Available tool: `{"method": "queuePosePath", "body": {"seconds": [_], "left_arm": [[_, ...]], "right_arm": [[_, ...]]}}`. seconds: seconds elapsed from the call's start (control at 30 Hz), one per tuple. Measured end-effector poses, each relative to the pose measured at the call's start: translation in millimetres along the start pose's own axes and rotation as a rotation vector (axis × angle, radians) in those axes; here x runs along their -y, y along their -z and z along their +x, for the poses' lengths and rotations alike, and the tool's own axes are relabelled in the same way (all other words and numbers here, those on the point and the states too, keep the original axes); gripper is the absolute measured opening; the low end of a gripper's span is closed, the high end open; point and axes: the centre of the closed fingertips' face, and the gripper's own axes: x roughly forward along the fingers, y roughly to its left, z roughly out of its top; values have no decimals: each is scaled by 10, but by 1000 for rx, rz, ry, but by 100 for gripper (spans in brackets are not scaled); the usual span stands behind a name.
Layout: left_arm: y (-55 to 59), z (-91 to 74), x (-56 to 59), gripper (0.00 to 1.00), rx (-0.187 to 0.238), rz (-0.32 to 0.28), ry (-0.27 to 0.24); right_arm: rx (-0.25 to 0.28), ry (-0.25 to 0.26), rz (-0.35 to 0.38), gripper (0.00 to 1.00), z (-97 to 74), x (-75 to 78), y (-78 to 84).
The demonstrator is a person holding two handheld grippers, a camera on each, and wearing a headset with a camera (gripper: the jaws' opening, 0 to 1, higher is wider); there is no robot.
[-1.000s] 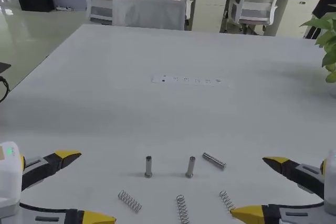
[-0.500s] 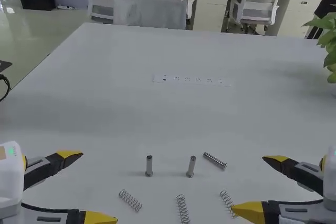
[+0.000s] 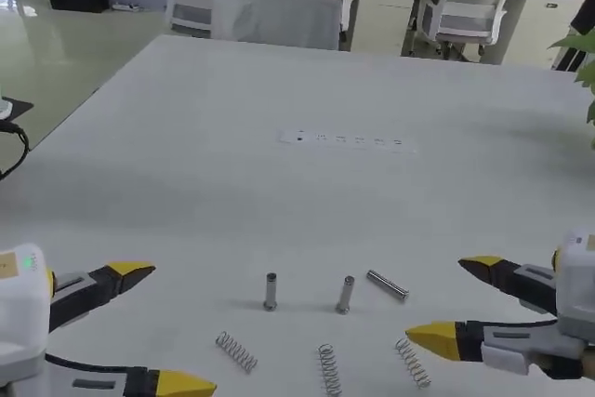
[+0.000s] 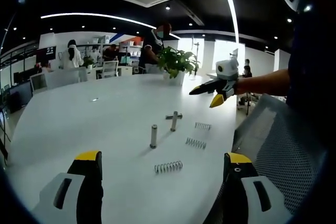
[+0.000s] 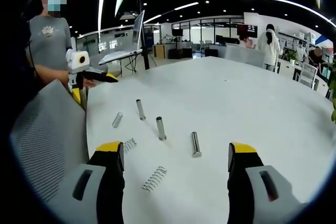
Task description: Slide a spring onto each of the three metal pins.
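Springs point(image 3: 236, 351) lie loose in a row on the counter point(image 3: 279, 192), just nearer than the pins point(image 3: 271, 291); two pins stand upright and one lies flat. Left tongs point(image 3: 178, 327) and right tongs point(image 3: 435, 298) hover spread and empty, flanking them.

Wide-open bare tabletop point(image 3: 186, 192) across mid frame, free to cross. Lower centre: left pin point(image 3: 271, 291) & mid pin point(image 3: 346, 294) upright, right pin point(image 3: 387, 285) lying, gaps betw. Below, springs point(image 3: 327, 369) lying flat, well apart.
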Motion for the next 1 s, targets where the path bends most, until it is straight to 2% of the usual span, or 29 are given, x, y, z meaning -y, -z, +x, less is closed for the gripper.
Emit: {"method": "queuePosePath", "body": {"seconds": [0.6, 1.0], "left_arm": [[-37, -8, -32, 93, 22, -17, -14], [-20, 14, -30, 92, 20, -23, -13]], "right_arm": [[-88, 26, -36, 64, 270, 222, -30], [-173, 38, -68, 46, 474, 312, -49]]}}
